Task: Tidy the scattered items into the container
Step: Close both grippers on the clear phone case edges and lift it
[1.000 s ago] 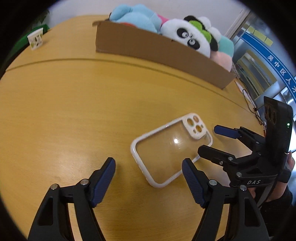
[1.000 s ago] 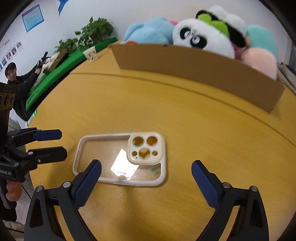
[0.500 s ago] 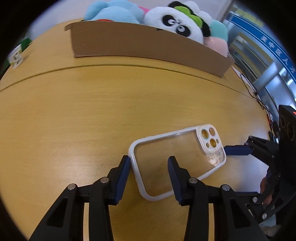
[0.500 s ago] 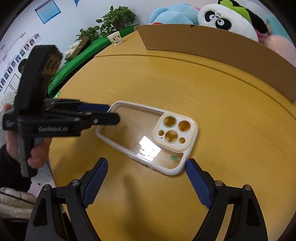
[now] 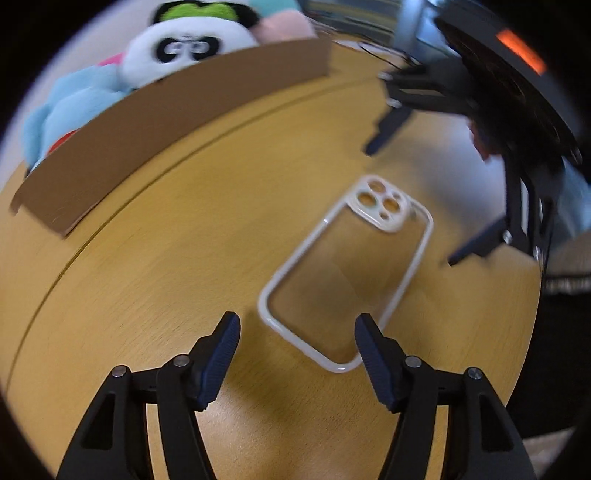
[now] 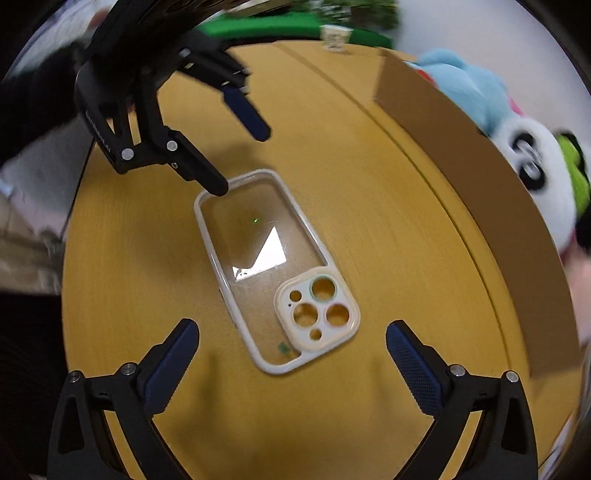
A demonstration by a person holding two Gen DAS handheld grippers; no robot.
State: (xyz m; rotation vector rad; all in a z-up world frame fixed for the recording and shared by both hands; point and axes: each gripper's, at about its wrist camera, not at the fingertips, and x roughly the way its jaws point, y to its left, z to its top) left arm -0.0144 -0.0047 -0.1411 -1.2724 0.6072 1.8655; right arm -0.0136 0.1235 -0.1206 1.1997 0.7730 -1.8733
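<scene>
A clear phone case with a white rim and camera block lies flat on the round wooden table. My left gripper points down at the case's near end; its jaws are opening, the end lies between them, and the left pad stands clear of the rim. From the other side my right gripper is opening wide around the camera end of the phone case without touching it. Each gripper shows in the other's view: the right gripper, the left gripper. The cardboard box stands behind.
The box holds plush toys: a panda and a blue one. A paper cup stands at the table's far edge by a green surface. The table's edge runs close behind both grippers.
Both grippers have rolled, so the views have turned. The left jaws narrowed over the case's end, then spread again. The right jaws have widened. The case stays flat on the table.
</scene>
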